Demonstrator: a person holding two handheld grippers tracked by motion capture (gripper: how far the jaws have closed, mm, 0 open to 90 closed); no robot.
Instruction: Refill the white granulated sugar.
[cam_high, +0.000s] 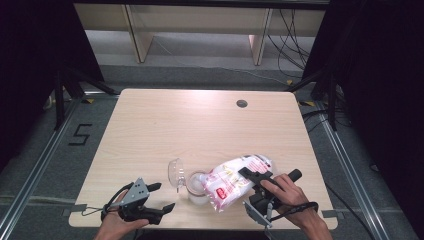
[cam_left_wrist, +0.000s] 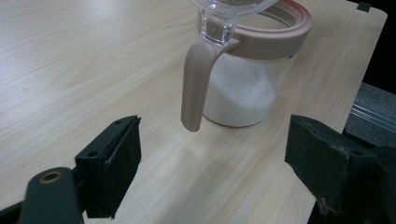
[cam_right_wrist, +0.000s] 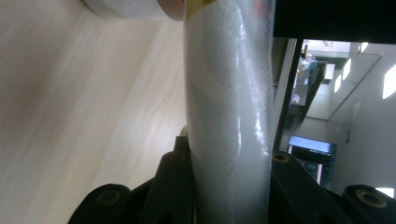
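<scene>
A clear jar (cam_high: 196, 189) with a pink rim and pink handle stands near the table's front edge, part full of white grains; its clear lid (cam_high: 176, 172) is tipped up on the left. My right gripper (cam_high: 256, 186) is shut on a plastic bag of white grains (cam_high: 235, 180) with red print, tilted with its mouth at the jar's rim. In the right gripper view the bag (cam_right_wrist: 229, 107) is pinched between both jaws. My left gripper (cam_high: 162, 196) rests open on the table left of the jar. In the left gripper view the jar (cam_left_wrist: 243, 79) and its handle (cam_left_wrist: 196, 84) stand ahead of the open jaws.
The wooden table (cam_high: 200, 125) has a round cable hole (cam_high: 242, 103) at the back right. Its front edge runs just below both hands. Dark curtains and tripod legs flank the table; loose cables lie on the floor at the far right.
</scene>
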